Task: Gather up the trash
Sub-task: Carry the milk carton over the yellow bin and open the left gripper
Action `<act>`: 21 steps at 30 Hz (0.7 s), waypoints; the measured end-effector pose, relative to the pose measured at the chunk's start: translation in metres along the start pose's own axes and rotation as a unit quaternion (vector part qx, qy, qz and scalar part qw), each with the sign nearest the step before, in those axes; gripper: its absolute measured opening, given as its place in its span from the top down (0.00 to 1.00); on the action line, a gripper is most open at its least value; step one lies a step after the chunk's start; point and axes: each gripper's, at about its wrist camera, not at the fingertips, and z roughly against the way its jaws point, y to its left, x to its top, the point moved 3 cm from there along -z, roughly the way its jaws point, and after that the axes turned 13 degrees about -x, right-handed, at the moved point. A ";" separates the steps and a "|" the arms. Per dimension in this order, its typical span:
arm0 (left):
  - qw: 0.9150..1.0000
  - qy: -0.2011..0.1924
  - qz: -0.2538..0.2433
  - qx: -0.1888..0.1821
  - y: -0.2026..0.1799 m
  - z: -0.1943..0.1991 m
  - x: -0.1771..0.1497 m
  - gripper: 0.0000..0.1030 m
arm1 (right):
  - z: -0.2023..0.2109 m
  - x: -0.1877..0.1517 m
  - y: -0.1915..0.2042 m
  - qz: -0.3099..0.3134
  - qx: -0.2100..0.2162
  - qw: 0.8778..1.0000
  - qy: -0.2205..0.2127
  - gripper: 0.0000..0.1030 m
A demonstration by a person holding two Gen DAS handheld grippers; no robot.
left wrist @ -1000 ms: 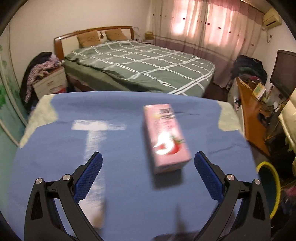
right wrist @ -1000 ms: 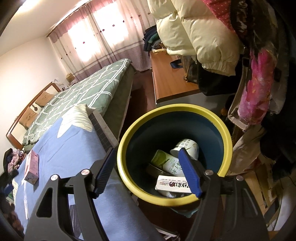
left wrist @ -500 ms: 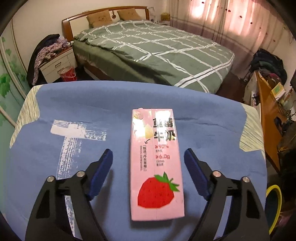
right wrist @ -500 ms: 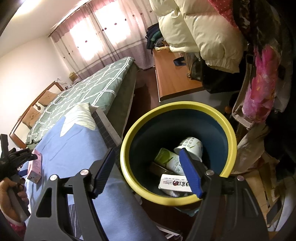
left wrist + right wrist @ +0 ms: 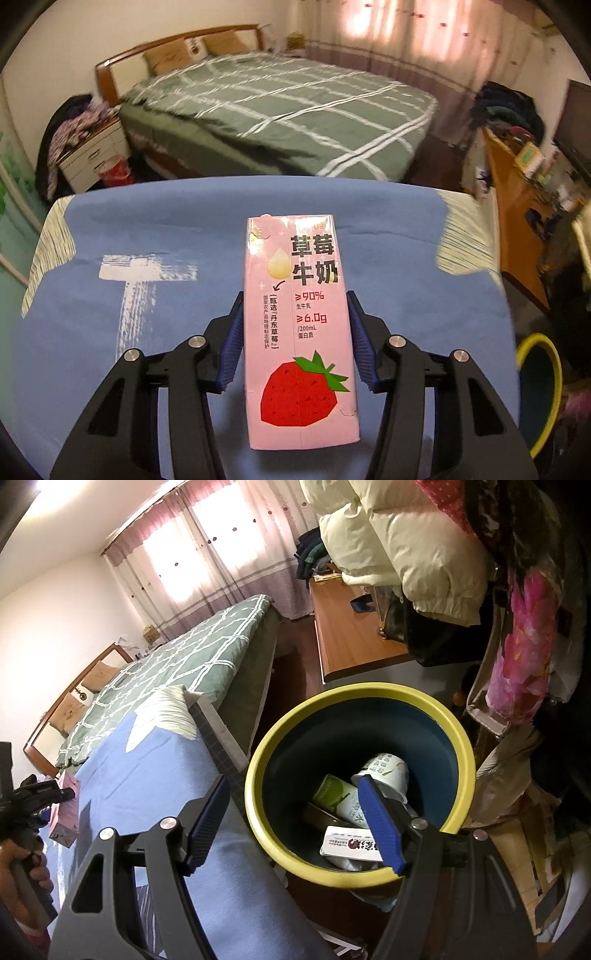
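A pink strawberry milk carton lies on the blue cloth of the table. My left gripper is shut on the carton, its blue pads pressed against both long sides. The carton and left gripper also show far left in the right wrist view. My right gripper is open and empty, over the near rim of the yellow-rimmed blue trash bin. The bin holds a paper cup, a green carton and a white box. The bin's rim shows at the right in the left wrist view.
A green checked bed stands beyond the table. A wooden desk and piled clothes and bedding crowd the space behind and right of the bin. A white nightstand stands left of the bed.
My left gripper has moved onto the carton and shut on its sides. My right gripper has stayed open over the bin, shifting only slightly.
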 end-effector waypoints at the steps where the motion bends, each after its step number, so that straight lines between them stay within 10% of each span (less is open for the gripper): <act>1: 1.000 -0.002 -0.007 -0.006 -0.006 0.006 -0.004 0.50 | 0.004 0.001 -0.001 0.002 0.003 1.000 -0.004 0.34; 21: 0.967 0.010 -0.200 -0.155 -0.252 0.055 -0.120 0.50 | 0.079 -0.010 -0.093 0.030 -0.049 0.996 -0.067 0.33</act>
